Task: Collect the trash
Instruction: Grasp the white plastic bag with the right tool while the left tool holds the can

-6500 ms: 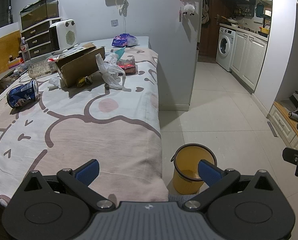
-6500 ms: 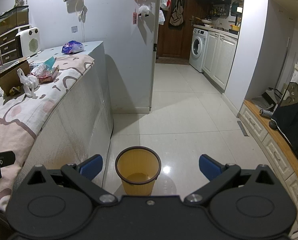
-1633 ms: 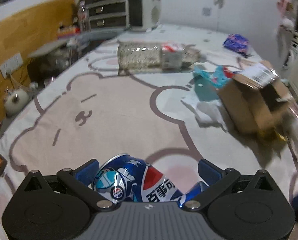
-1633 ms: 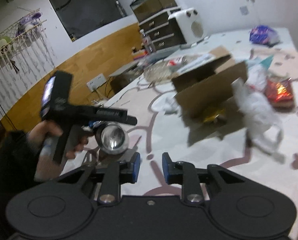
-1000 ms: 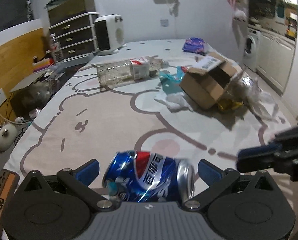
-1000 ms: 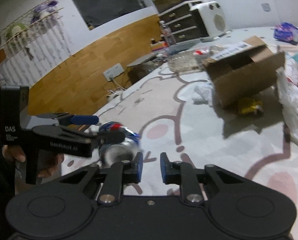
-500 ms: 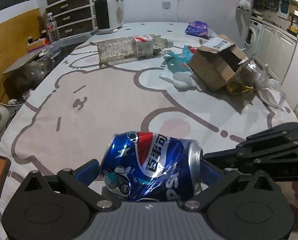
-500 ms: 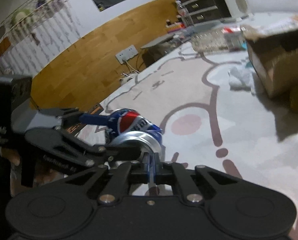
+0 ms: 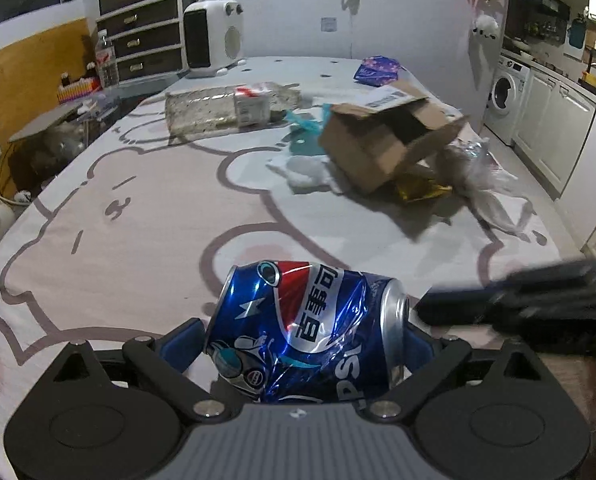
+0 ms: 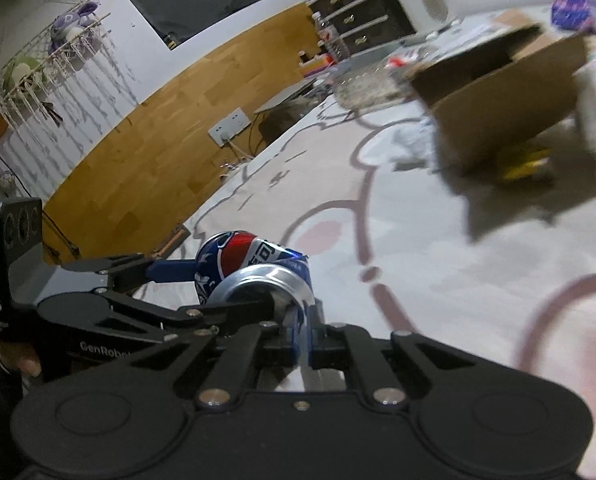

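A dented blue Pepsi can (image 9: 306, 328) lies sideways between the fingers of my left gripper (image 9: 298, 344), which is shut on it just above the patterned table cover (image 9: 145, 216). In the right wrist view the can (image 10: 253, 268) shows end-on, and my right gripper (image 10: 304, 328) is shut with its tips at the can's silver rim. The right gripper also shows as a dark blurred shape in the left wrist view (image 9: 538, 304). Other trash lies farther back: a cardboard box (image 9: 386, 140), a clear plastic bottle (image 9: 233, 108), a clear plastic bag (image 9: 482, 180), white tissue (image 9: 306, 172) and a gold wrapper (image 9: 418, 192).
A white heater (image 9: 213, 40) and a drawer unit (image 9: 145, 52) stand at the table's far end. A purple packet (image 9: 378, 70) lies near the far right corner. A wood-panelled wall (image 10: 145, 128) runs along the left. The kitchen with a washing machine (image 9: 506, 96) is at the right.
My left gripper has closed on the can and holds it. The right gripper, shut, has slid along the can's end and shifted right in the left wrist view.
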The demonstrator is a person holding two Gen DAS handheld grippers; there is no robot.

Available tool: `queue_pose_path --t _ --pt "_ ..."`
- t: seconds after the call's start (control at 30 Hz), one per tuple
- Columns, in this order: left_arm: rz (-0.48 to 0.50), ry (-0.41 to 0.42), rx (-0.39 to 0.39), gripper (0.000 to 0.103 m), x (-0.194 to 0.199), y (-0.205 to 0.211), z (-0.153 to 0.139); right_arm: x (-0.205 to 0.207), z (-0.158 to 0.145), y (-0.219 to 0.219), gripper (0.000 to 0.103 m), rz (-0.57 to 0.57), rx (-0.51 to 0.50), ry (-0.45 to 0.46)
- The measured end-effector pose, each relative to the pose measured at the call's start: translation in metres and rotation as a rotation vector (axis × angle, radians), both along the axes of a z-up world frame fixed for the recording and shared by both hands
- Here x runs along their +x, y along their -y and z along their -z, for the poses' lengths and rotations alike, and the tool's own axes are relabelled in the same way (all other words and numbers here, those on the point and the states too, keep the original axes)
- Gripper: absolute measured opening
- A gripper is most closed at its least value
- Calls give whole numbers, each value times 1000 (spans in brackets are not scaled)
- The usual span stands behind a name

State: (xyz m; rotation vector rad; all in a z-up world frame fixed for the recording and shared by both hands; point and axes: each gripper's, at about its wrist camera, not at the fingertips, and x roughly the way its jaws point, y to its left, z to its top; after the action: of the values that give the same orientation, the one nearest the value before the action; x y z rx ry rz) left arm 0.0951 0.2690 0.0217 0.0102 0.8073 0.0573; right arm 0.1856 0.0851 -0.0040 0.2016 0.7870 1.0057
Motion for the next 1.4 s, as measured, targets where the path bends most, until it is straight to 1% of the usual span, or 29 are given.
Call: queue_pose_path --t 0.03,0.07,0.1,0.13,0.2,0.27,0.37,0.47,0.57,0.6,0.63,0.67,0.73,0.77,0.83,0.97,1.07,1.33,1.37,1.4 --pt "-7 7 3 97 -2 5 0 -3 -5 12 17 23 -9 53" --pt "-16 13 3 97 -4 8 0 -3 -10 24 28 50 -18 97" --pt "-26 17 3 97 -5 11 0 -2 -14 35 36 81 -27 133" --pt "-40 24 -2 97 -7 14 0 2 -19 46 39 123 -39 166" --pt "-62 44 -11 97 -11 19 -1 15 -27 67 51 208 -52 202" --pt "-79 63 -12 97 -13 25 -1 32 -33 82 55 313 -72 216" --pt "-105 70 -43 97 -13 30 -1 58 -35 87 58 425 -95 221" --pt "-133 81 -41 97 -13 37 0 77 -26 78 59 461 -110 207" --pt "-152 85 -59 97 -13 40 0 90 -12 63 67 475 -119 178" --pt "-158 86 -63 97 -13 40 0 93 -6 60 68 486 -123 160" --pt "-166 87 -63 97 -12 40 0 94 -2 58 69 502 -128 161" --pt "-174 88 -62 97 -12 41 -1 97 -1 56 67 517 -138 171" --pt "-182 94 -54 97 -12 42 -3 100 3 54 51 513 -147 165" --pt "-184 98 -48 97 -13 43 -3 100 3 54 37 497 -146 159" --pt "-189 108 -38 97 -14 45 -5 99 1 56 34 462 -142 160" --pt "-202 123 -25 97 -16 48 -9 84 -6 61 29 431 -170 219" --pt "-210 140 -5 97 -19 54 -13 69 -12 69 27 409 -173 234" --pt "-225 157 -2 97 -26 73 -22 32 -34 103 19 394 -154 283" --pt "-225 167 -11 97 -28 75 -23 27 -38 108 17 393 -156 292" --pt "-224 177 -19 97 -29 78 -25 23 -40 112 11 392 -154 298"
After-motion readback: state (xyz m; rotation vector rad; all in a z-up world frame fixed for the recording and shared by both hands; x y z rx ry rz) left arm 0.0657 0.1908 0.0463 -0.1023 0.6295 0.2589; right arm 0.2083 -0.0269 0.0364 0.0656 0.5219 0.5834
